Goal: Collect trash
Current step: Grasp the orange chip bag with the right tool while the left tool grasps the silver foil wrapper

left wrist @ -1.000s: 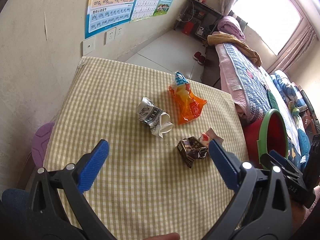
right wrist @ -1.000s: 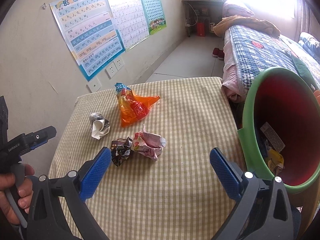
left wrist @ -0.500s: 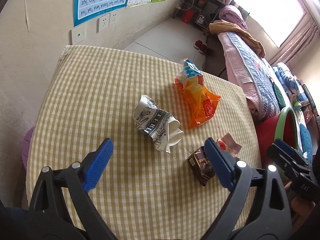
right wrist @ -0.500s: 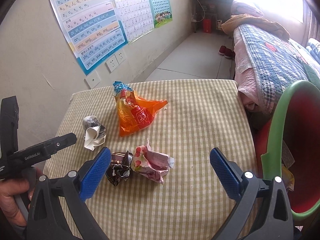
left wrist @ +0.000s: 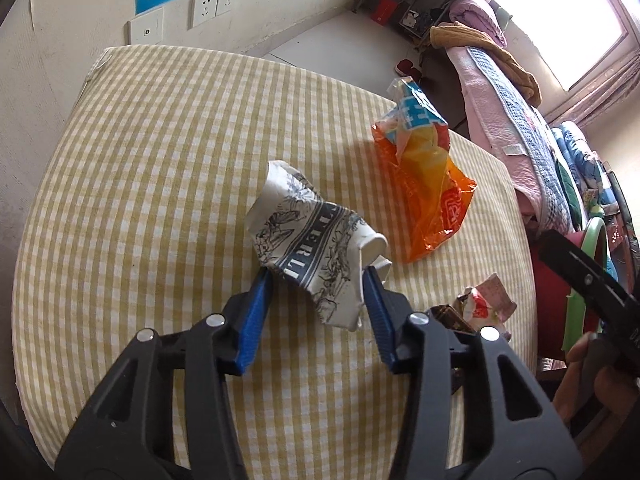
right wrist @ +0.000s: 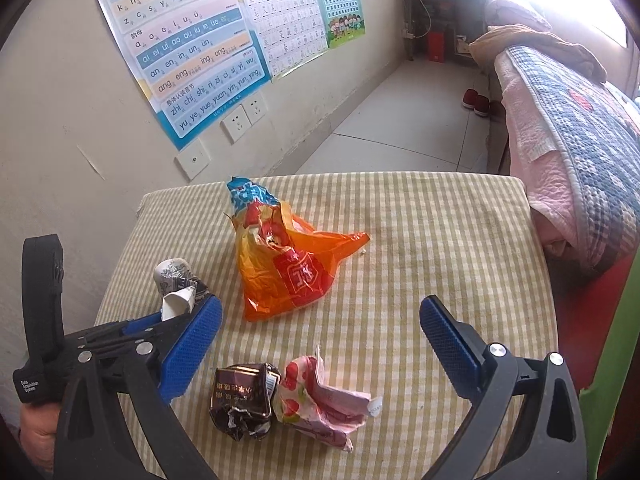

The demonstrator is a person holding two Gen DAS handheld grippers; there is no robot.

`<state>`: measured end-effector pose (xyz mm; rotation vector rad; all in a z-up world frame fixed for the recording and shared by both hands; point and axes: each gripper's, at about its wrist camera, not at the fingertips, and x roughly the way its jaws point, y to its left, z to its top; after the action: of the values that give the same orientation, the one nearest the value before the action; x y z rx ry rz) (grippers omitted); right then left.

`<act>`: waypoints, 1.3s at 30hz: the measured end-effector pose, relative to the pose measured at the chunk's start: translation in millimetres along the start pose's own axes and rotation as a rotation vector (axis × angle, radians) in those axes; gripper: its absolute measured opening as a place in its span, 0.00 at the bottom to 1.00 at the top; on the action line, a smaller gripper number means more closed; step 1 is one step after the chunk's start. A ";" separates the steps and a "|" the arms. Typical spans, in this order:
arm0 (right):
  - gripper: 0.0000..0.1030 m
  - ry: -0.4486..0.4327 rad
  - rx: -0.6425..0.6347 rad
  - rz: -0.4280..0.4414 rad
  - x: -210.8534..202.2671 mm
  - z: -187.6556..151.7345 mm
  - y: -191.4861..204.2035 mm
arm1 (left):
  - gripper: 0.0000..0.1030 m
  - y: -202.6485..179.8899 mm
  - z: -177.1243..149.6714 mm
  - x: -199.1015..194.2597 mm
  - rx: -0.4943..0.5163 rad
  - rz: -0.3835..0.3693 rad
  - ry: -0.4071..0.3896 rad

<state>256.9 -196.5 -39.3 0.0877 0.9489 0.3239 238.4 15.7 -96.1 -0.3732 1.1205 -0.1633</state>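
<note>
From the left wrist camera, the left gripper [left wrist: 318, 280] has just been closing. Its two blue pads now sit on both sides of the crumpled paper cup [left wrist: 316, 248] and press on it. The cup is white with black drawings and letters. It lies on the checked tablecloth [left wrist: 160, 168], about in the middle. Just beyond the cup, toward the bed, lies the orange plastic bag [left wrist: 428, 188] with a blue top. Close to the cup on the other side, by the right blue pad, peek out a pink wrapper [left wrist: 486, 300] and a brown wrapper [left wrist: 448, 316]. At the table's edge stands a red bin with a green rim [left wrist: 588, 280].

From the right wrist camera, the right gripper [right wrist: 320, 344] has its blue pads wide apart with nothing pressed between them. The brown wrapper [right wrist: 244, 404] and the pink wrapper [right wrist: 320, 400] lie touching each other between the pads, on the cloth. The orange bag [right wrist: 288, 264] is behind them. The paper cup [right wrist: 178, 286] is left of the bag, with the left gripper [right wrist: 172, 316] on it.
</note>
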 end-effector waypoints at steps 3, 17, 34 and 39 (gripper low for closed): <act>0.93 -0.002 -0.018 0.013 12.2 8.7 5.2 | 0.23 6.5 0.6 -1.3 -0.015 -0.014 -0.003; 0.84 0.033 -0.187 -0.013 62.3 14.3 53.6 | 0.19 28.9 18.0 -2.0 -0.010 0.012 -0.057; 0.44 0.075 -0.149 -0.089 75.5 12.3 49.5 | 0.19 27.5 17.9 -7.2 0.028 0.032 -0.086; 0.43 0.077 -0.123 -0.072 59.6 10.2 46.9 | 0.19 20.1 14.7 -15.2 0.074 0.065 -0.103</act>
<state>286.4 -132.8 -70.0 -0.0719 1.0035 0.3199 243.9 42.2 -85.0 -0.2759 1.0207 -0.1262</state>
